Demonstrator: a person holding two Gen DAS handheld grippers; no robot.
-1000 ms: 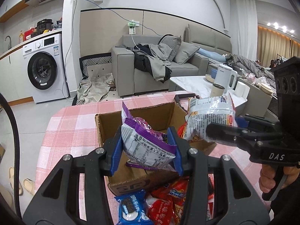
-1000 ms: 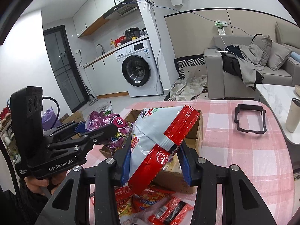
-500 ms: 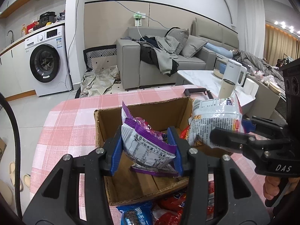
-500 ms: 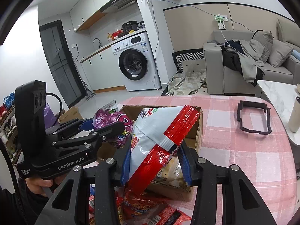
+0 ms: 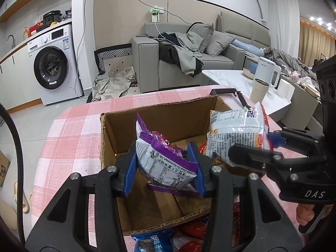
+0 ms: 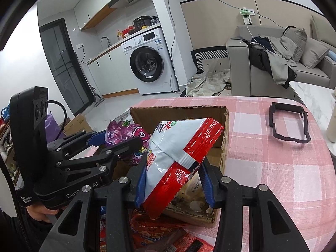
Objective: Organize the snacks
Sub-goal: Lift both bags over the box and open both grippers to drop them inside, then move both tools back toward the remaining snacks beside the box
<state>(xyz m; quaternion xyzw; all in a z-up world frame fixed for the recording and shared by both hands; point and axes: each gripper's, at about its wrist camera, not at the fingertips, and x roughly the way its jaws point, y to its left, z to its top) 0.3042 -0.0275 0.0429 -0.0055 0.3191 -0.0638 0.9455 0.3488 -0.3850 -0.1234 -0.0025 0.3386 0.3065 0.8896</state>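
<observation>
Left wrist view looks straight down into the open cardboard box (image 5: 159, 126), showing its bare brown floor and inner walls, which the right wrist view mostly hides behind the packet held there; the right wrist view in turn shows the black frame (image 6: 288, 124) lying flat on the pink checked tablecloth (image 6: 273, 168) at about 2 o'clock, well apart from the box. At 9 o'clock in the right wrist view the left gripper (image 6: 117, 140) is clamped on a purple snack packet (image 6: 128, 134), whose glossy purple-pink front faces that camera; from its own camera the left gripper (image 5: 163, 166) pinches the same purple snack packet (image 5: 163, 159) by its white printed back, crinkled and tilted, over the box's near half. The right gripper (image 6: 174, 180) is clenched on a red and white snack packet (image 6: 180, 155), a puffy bag with a serrated red top edge leaning toward 1 o'clock above the box's near wall. More loose snacks (image 5: 151, 243), blue and red, lie on the cloth at 6 o'clock, just outside the box. Against the frames a second ago, both packets sit lower and further over the box, whose interior now fills more of the left view, and the loose pile has slid toward the bottom edge.
</observation>
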